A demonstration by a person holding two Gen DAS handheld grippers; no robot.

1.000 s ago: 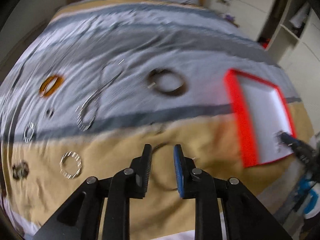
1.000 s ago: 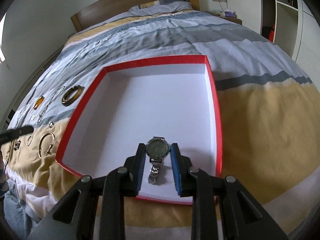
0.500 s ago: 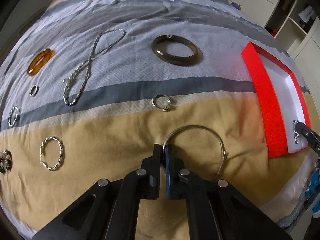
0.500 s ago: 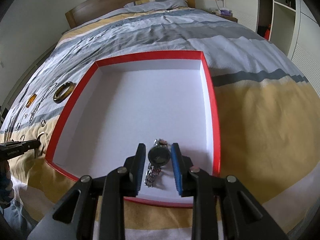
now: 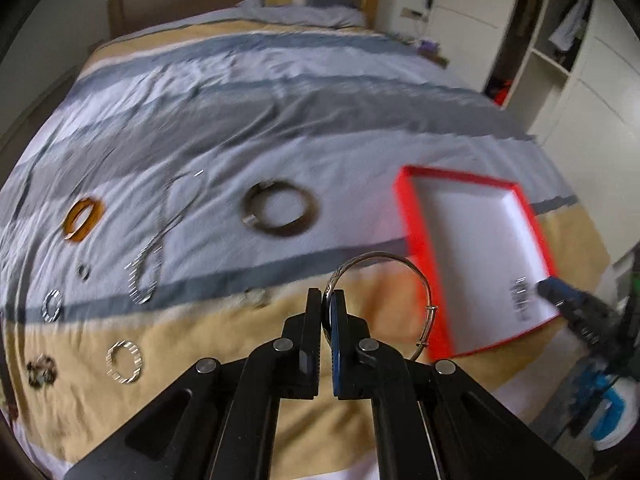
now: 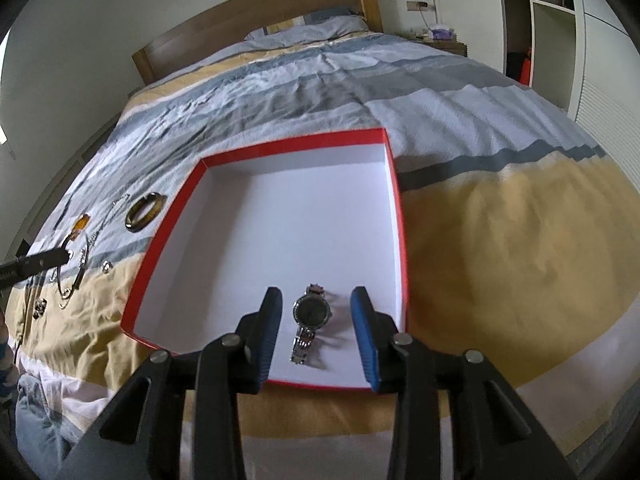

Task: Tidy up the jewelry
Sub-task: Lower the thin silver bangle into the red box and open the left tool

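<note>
My left gripper [image 5: 326, 298] is shut on a thin silver bangle [image 5: 404, 264] and holds it above the bedspread, left of the red box [image 5: 416, 216]. My right gripper [image 6: 316, 300] is open above the near end of the red box [image 6: 394, 160]. A silver watch [image 6: 310, 320] with a dark face lies on the white floor of the box between the open fingers. The watch also shows in the left wrist view [image 5: 519, 298], beside the right gripper's tip. In the right wrist view the left gripper [image 6: 66, 256] holds the bangle [image 6: 78, 276] left of the box.
Loose jewelry lies on the striped bedspread: a dark brown bangle [image 5: 280, 214], an amber bangle [image 5: 82, 218], a silver chain [image 5: 150, 264], a twisted silver ring [image 5: 124, 362], a small ring [image 5: 256, 296], a dark brooch [image 5: 40, 370]. Headboard [image 6: 248, 28] at the back, wardrobe [image 6: 552, 20] to the right.
My left gripper has closed on the silver bangle and lifted it off the bedspread. My right gripper has opened and let go of the watch, which now lies in the box.
</note>
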